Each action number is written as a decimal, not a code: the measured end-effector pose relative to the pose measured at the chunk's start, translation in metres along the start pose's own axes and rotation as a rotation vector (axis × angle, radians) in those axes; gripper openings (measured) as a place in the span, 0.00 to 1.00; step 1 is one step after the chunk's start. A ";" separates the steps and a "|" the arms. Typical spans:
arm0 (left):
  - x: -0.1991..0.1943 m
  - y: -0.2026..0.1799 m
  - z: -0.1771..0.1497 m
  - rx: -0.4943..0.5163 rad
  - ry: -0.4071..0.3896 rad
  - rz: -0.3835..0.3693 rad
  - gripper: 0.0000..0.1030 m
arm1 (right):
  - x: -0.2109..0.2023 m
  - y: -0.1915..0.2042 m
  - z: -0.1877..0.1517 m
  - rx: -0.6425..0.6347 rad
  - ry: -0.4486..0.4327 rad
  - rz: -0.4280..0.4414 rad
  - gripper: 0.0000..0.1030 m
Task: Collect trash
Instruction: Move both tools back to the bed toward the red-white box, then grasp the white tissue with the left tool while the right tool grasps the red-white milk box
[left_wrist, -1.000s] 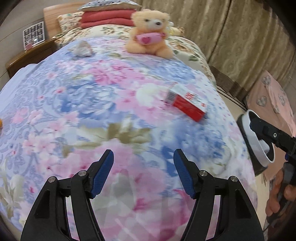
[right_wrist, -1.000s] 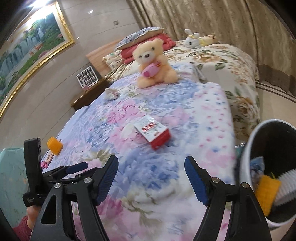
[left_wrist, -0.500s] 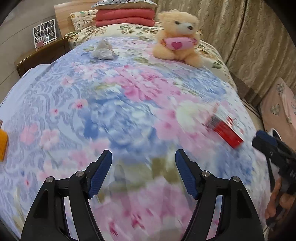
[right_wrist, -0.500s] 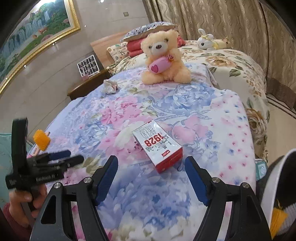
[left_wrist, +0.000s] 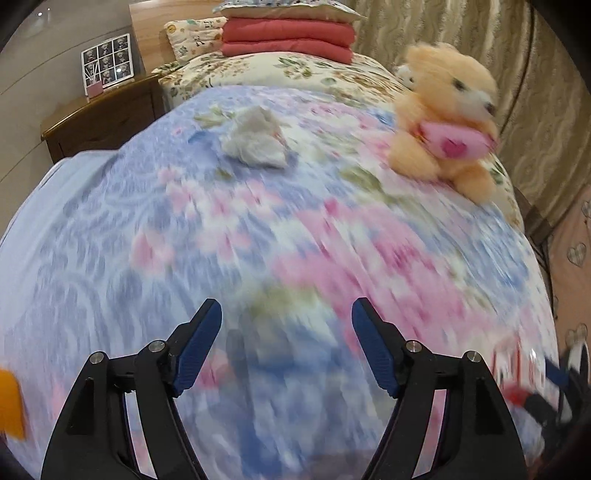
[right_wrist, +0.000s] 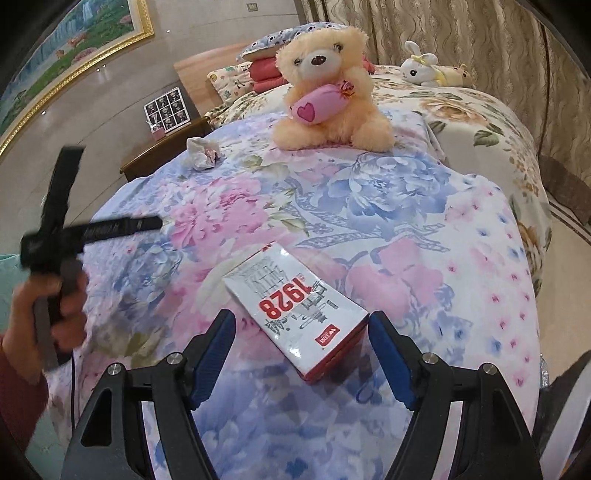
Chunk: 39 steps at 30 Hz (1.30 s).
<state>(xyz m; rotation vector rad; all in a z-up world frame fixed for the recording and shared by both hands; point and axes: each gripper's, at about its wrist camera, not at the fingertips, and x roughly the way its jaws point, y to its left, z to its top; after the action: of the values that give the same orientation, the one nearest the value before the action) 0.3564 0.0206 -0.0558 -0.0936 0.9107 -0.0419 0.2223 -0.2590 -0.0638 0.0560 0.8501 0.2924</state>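
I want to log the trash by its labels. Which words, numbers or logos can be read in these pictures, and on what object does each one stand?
"1928": red digits on top of the red-and-white box, seen upside down.
Grey characters beside the digits: not readable.
Small red logo near the box's near edge: too small.
White lettering on the left tongs: blurred.

A: What's ahead of the right gripper (right_wrist: 301, 341)?
B: One red-and-white carton (right_wrist: 295, 306), just before its tips; farther off one crumpled tissue (right_wrist: 201, 153), one teddy bear (right_wrist: 328, 92), one toy rabbit (right_wrist: 424, 66).
A: Grippers?
B: Two, counting the left gripper (left_wrist: 286, 345).
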 end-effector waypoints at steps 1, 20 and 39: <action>0.007 0.003 0.009 -0.004 -0.003 0.006 0.73 | 0.001 0.000 0.001 0.000 -0.004 0.001 0.59; 0.101 0.023 0.121 -0.062 -0.072 0.084 0.77 | 0.001 -0.018 -0.005 0.120 -0.049 0.111 0.56; -0.033 -0.014 -0.037 0.016 -0.009 -0.243 0.26 | -0.031 -0.016 -0.022 0.158 -0.036 0.109 0.54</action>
<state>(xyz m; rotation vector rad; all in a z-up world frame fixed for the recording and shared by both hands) 0.3068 0.0065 -0.0515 -0.1893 0.8858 -0.2740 0.1908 -0.2847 -0.0581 0.2546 0.8343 0.3252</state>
